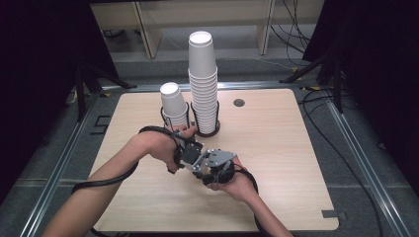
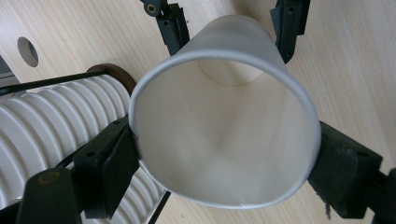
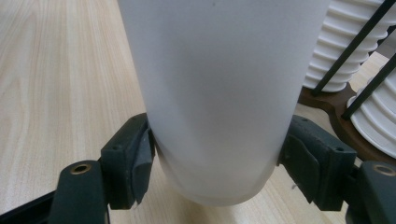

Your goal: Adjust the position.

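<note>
A single white paper cup (image 2: 224,140) lies on its side just above the table, held between both grippers. In the left gripper view its open mouth faces the camera. My left gripper (image 2: 224,168) is shut on the cup near the rim, which is squeezed slightly oval. My right gripper (image 3: 219,163) is shut on the cup's lower wall (image 3: 219,93) close to the base; its jaws also appear at the cup's far end in the left gripper view. In the high view the left gripper (image 1: 190,150) and right gripper (image 1: 213,165) meet at the table's middle, hiding the cup.
A tall stack of white cups (image 1: 203,84) and a shorter stack (image 1: 174,103) stand in black wire holders on brown bases (image 1: 207,132) just behind the hands. The wooden table (image 1: 281,148) has a round hole (image 1: 239,102) at the back. Cables trail off the front edge.
</note>
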`<action>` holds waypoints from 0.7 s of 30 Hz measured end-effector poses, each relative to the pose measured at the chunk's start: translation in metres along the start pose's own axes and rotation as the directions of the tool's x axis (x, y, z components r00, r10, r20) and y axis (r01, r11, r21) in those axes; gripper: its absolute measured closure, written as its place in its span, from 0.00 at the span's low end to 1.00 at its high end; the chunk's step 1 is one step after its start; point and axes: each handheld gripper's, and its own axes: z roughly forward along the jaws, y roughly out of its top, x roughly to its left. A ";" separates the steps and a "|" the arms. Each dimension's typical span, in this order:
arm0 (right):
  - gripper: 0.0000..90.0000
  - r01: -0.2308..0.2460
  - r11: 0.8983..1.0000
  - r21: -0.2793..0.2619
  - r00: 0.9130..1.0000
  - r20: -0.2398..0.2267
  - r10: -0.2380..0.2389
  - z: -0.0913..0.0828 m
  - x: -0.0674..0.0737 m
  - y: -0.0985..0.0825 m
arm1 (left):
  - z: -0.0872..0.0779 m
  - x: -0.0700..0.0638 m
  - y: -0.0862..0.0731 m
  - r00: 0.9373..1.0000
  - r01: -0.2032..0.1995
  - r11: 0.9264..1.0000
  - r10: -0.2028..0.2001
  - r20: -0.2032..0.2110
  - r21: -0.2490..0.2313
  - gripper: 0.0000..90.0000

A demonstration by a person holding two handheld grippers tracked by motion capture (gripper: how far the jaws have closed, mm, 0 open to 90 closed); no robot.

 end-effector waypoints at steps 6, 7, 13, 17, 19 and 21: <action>0.33 0.003 1.000 0.001 1.000 -0.001 -0.003 -0.001 0.000 0.000 | 0.000 0.000 -0.001 1.000 0.004 1.000 -0.004 0.000 -0.009 0.18; 0.33 0.010 1.000 0.001 1.000 0.000 -0.010 -0.001 -0.001 0.000 | 0.001 0.000 -0.001 1.000 0.004 1.000 -0.004 0.001 -0.011 0.18; 0.34 0.004 1.000 -0.001 1.000 0.003 -0.004 -0.002 0.000 0.000 | 0.001 0.001 -0.002 1.000 0.007 1.000 -0.007 -0.001 -0.019 0.17; 0.34 0.017 1.000 0.001 1.000 0.006 -0.017 -0.003 -0.001 0.000 | 0.001 0.001 -0.003 1.000 0.010 1.000 -0.010 0.002 -0.024 0.16; 0.34 0.020 1.000 0.000 1.000 0.009 -0.020 -0.003 0.000 0.000 | 0.001 0.001 -0.003 1.000 0.015 0.999 -0.015 0.004 -0.029 0.16; 0.34 0.004 1.000 0.000 1.000 0.007 -0.004 -0.004 0.000 -0.001 | 0.001 0.001 -0.004 1.000 0.019 0.999 -0.019 0.002 -0.035 0.15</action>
